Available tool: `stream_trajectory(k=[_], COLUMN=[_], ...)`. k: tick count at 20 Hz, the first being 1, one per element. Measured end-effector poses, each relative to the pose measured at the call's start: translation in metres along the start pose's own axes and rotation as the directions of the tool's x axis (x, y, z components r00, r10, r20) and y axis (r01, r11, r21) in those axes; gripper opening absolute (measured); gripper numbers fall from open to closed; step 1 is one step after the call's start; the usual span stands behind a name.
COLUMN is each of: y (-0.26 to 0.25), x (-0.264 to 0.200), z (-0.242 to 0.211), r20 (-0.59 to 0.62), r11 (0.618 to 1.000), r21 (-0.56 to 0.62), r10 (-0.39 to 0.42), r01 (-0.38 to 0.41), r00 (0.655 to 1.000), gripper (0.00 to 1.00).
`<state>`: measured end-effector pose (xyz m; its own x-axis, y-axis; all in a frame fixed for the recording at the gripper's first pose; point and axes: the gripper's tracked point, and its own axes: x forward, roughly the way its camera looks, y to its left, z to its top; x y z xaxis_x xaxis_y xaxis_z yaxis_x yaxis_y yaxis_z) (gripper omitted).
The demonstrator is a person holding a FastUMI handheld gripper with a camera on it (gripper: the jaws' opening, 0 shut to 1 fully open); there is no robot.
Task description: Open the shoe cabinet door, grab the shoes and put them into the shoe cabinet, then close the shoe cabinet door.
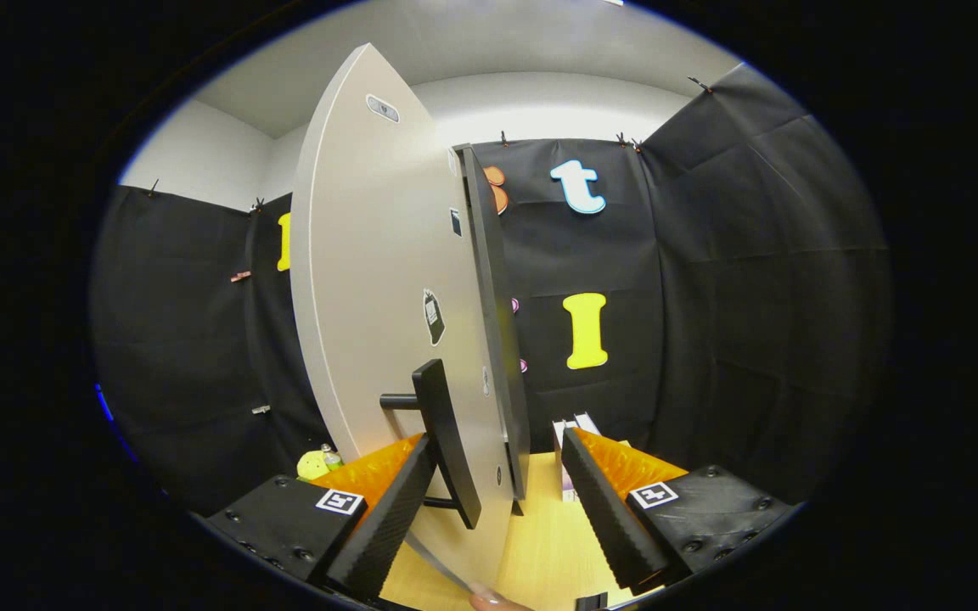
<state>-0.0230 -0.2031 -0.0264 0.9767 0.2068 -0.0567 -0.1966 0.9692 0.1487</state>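
The grey cabinet door [379, 280] stands nearly edge-on to me, tall and curved by the lens. Its black bar handle [446, 441] sticks out from the door's lower part. My gripper [497, 441] is open, and the handle and the door's lower edge sit between the fingers. The handle lies close against the left finger [387, 518], while the right finger [608, 509] stands well apart from it. A dark panel edge [497, 322] runs just behind the door. I cannot make out any shoes.
A light wooden surface [540, 543] lies below the fingers. A yellow-green object with a small bottle [317, 463] sits beyond the left finger. A white and purple box [572, 427] stands beyond the right finger. A person's fingertip [497, 602] touches the door's bottom edge.
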Motion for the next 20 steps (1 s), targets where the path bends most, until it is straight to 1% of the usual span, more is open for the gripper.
stream_trajectory(k=[6,11,14,20], y=[0.042,0.071,0.089,0.132], x=[0.013,0.028,0.041,0.061], z=[-0.012,-0.020,-0.026,-0.033], r20=[-0.008,-0.006,-0.006,0.001], r11=[1.000,1.000,0.999,1.000], r21=[0.000,0.031,0.045,0.017], r10=[0.023,-0.002,-0.004,-0.008], r01=[-0.023,0.002,0.004,0.008], r00=[1.000,1.000,1.000,1.000], gripper=[0.98,0.98,0.98,0.98])
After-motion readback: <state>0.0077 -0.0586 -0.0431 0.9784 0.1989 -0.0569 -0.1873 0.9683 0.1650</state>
